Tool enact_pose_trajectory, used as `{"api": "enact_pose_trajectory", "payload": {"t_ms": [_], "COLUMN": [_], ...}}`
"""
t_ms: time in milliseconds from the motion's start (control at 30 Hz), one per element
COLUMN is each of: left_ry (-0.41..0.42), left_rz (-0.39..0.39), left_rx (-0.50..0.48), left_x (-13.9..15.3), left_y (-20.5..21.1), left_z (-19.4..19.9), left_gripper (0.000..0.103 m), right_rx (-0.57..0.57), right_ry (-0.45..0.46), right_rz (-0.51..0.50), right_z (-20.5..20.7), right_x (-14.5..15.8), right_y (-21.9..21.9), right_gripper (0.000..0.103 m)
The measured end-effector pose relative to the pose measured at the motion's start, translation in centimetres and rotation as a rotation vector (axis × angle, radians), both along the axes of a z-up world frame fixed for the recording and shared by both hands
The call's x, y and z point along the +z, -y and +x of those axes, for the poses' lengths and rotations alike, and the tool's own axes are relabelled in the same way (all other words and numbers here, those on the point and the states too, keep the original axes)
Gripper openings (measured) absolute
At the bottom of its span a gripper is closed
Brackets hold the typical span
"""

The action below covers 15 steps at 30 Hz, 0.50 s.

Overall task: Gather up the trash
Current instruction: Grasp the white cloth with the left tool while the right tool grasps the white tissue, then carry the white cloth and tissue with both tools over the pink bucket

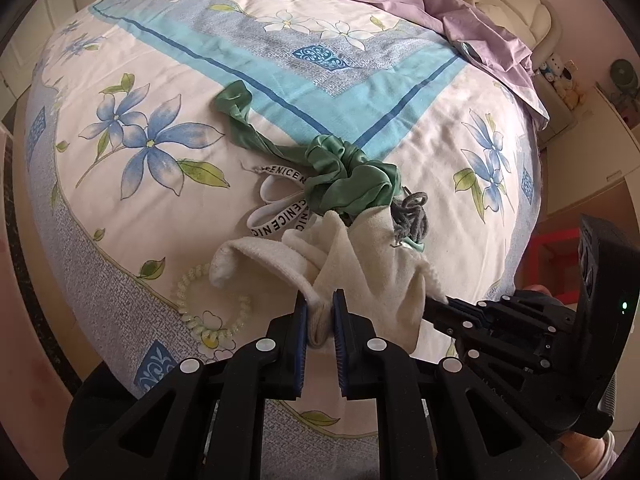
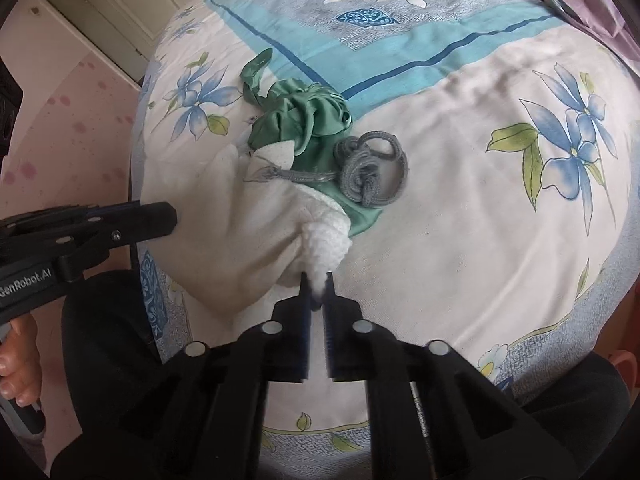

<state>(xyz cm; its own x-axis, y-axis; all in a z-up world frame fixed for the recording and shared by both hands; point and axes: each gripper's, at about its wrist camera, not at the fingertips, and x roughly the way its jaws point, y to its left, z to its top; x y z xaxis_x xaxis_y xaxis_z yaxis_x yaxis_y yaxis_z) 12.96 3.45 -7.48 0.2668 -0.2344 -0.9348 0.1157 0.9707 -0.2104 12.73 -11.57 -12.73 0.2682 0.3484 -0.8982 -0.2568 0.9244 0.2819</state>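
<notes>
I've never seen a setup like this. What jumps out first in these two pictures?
Two black grippers, the left gripper and the right gripper, are both clamped on the near edges of a cream fleece cloth on the flowered bedspread. Just beyond the cloth lies a shiny green scrunchie with a tangle of grey cord beside it. A pale spiral hair tie lies left of the cloth.

Both fisheye cameras ride just behind their own black fingers, tilted steeply down, close over the flower-printed bed quilt [image 1: 168, 80]. The left one looks from the left, the right from the right. Both take in the cream fleece cloth [image 1: 384, 276] and crumpled green satin fabric [image 2: 308, 116].
</notes>
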Motion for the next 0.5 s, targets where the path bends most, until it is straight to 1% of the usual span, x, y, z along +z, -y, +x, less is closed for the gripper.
{"api": "enact_pose_trajectory", "payload": {"t_ms": [167,500], "left_ry": [0.033,0.095], "left_rz": [0.018,0.043], "left_rx": [0.004,-0.015], "left_x": [1.6,5.4], "left_y": [-0.3,0.6], "left_z": [-0.8,-3.8], "left_gripper": [0.013,0.013], "right_rx": [-0.002,-0.043], "right_ry": [0.037,0.147], "right_rz": [-0.032,-0.089], "right_z": [-1.2,-4.7], "right_x": [1.9,7.5], "right_y": [1.0,4.4], "right_gripper": [0.005,0.005]}}
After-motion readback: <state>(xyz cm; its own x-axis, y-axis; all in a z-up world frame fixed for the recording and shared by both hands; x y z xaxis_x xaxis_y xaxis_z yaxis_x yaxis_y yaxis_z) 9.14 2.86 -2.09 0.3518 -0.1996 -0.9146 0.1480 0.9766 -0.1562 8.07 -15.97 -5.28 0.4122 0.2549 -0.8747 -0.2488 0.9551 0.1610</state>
